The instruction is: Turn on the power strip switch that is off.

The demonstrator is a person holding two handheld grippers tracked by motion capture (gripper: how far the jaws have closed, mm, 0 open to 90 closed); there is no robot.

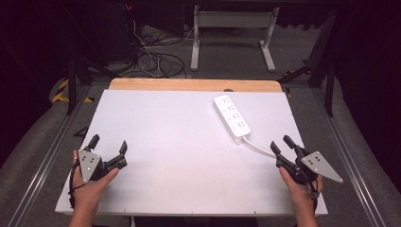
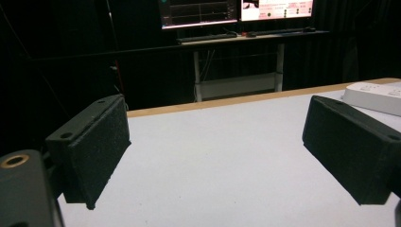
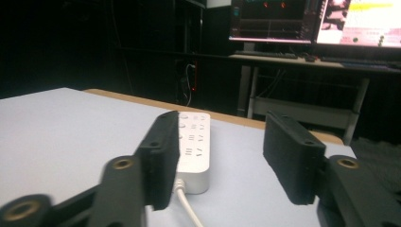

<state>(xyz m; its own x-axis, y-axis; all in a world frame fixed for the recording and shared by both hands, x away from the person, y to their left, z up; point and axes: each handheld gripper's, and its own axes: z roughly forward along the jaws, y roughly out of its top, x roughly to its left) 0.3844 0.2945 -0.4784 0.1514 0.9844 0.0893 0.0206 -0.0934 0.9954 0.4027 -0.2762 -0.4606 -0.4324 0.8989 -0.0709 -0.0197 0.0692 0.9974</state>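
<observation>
A white power strip (image 1: 231,117) lies at an angle on the white table (image 1: 179,142), right of centre toward the back, and its white cable (image 1: 257,146) runs forward toward my right gripper (image 1: 281,143). That gripper is open near the table's right front, just short of the cable. In the right gripper view the power strip (image 3: 194,142) lies ahead between the two black jaws, cable (image 3: 189,210) trailing toward me. My left gripper (image 1: 108,144) is open at the left front, over bare table. The left gripper view catches the strip's end (image 2: 373,94) at far right.
A wooden strip (image 1: 194,84) borders the table's far edge. Beyond it on the floor stand a white desk frame (image 1: 231,33) and a tangle of cables (image 1: 151,56). Monitors (image 2: 236,12) glow on a desk in the background. Metal rails (image 1: 42,156) run along both table sides.
</observation>
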